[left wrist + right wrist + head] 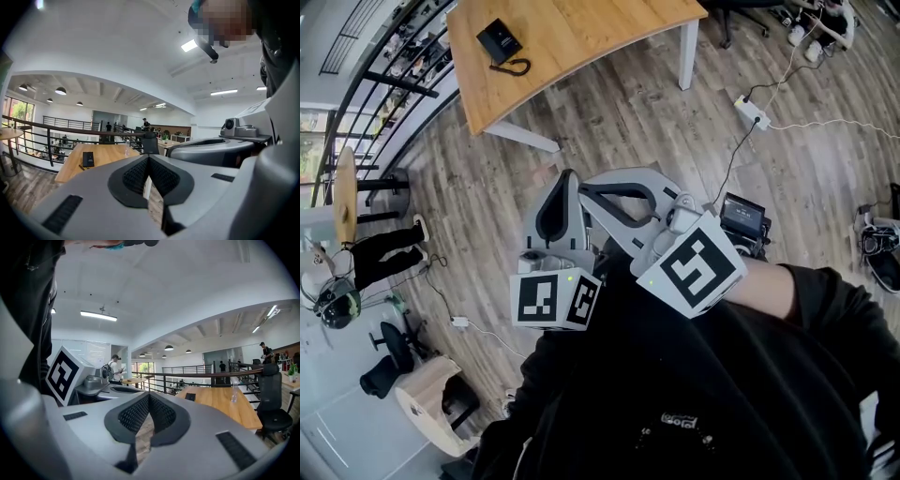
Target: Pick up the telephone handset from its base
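The black telephone (499,40) lies on a wooden table (581,37) at the top of the head view, its curly cord (517,67) looped just in front of it. It shows small and far off in the left gripper view as the telephone (88,159) and in the right gripper view as the telephone (190,397). I hold both grippers close to my chest, over the floor and well short of the table. My left gripper (567,178) (148,157) is shut and empty. The right gripper (586,187) (149,395) is shut too, with nothing between its pads.
A power strip (752,112) and cables lie on the wood floor at right, a black device (742,216) beside my right hand. A person (384,248) stands at left by a railing (384,84). A bottle (233,392) stands on the table, an office chair (272,399) beside it.
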Available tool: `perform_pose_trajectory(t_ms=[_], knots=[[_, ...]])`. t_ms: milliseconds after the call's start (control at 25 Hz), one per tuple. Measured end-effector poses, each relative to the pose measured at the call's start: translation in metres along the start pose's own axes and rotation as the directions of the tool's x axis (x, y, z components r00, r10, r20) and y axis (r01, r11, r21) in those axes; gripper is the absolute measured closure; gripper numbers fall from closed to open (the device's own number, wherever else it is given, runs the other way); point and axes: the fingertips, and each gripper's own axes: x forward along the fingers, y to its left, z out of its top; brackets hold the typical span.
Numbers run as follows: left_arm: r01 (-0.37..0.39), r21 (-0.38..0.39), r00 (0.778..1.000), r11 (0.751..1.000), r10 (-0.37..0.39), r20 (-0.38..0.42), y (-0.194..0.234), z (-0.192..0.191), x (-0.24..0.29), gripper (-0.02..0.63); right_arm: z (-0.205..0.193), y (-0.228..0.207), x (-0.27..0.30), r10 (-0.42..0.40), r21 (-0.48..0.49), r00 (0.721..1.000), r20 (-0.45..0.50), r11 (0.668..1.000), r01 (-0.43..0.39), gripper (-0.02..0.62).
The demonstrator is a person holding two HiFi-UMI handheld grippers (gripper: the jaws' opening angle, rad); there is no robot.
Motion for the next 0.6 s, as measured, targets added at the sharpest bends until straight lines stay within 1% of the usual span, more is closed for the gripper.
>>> perform_pose_trajectory(t_ms=[160, 360, 600], knots=[[0.025, 0.003, 1.0, 1.0, -0.025, -0.006, 0.014, 0.004, 0.022, 0.601, 0.001, -0.019, 0.017, -0.019, -0.004, 1.0, -0.004, 1.0, 0.019, 0.578], [-0.003, -0.013, 1.0, 1.0, 0.003, -0.01, 0.05, 0.01, 0.036, 0.601, 0.007, -0.028, 0.054, -0.047, -0.09, 0.998, -0.036, 0.995, 0.043, 0.578], [-0.003, -0.037, 1.0, 0.999, 0.002, -0.022, 0.092, 0.014, 0.05, 0.601, 0.015, -0.04, 0.1, -0.054, -0.061, 0.998, -0.038, 0.997, 0.052, 0.578]])
